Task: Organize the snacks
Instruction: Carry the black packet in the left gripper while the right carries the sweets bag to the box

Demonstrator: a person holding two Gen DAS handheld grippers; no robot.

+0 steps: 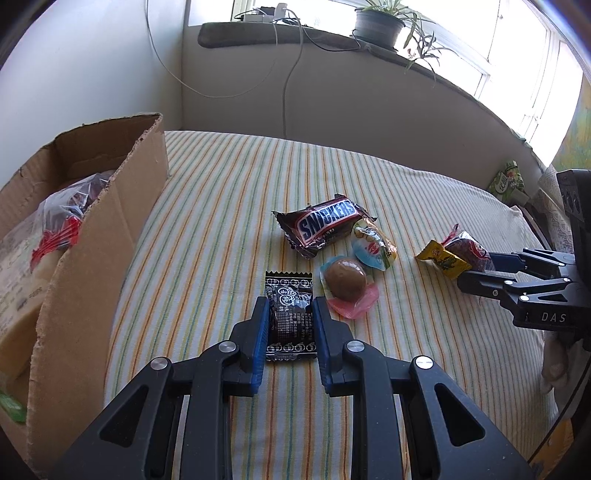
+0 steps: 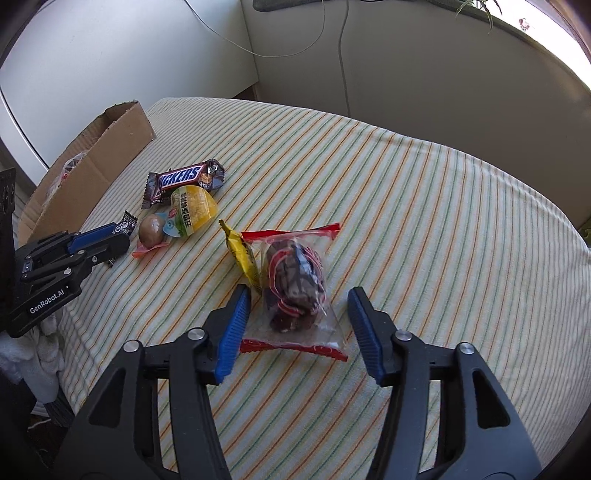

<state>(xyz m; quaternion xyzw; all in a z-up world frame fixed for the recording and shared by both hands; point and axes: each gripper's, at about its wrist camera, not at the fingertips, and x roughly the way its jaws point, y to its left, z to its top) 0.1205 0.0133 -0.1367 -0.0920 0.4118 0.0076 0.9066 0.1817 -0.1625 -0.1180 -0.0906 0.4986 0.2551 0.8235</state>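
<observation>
Cardboard box [image 1: 99, 206] sits at the far left of the striped cloth [image 1: 229, 192], open at the top, with a clear bag marked in red [image 1: 61, 221] already inside it. Moving right, I've got my left gripper [image 1: 290, 328] clamped on the black sachet [image 1: 290, 314], blue pads pressing both of its long edges, the packet flat on the cloth just beside the box wall. Next along, touching one another in a little cluster: a brown egg in pink-edged wrap [image 1: 347, 284] nearest me, a yellow and blue packet [image 1: 373, 243] behind it, and the Snickers bar [image 1: 325, 223] furthest back. Further right lies a small yellow sachet [image 2: 243, 254], tucked against a clear red-trimmed bag of dark sweets [image 2: 295, 288]. My right gripper [image 2: 299, 328] is over that bag with the fingers spread wide, one either side, pads clear of the plastic and gripping nothing. Beyond the cloth, a potted plant [image 1: 380, 22] stands on the window ledge.
</observation>
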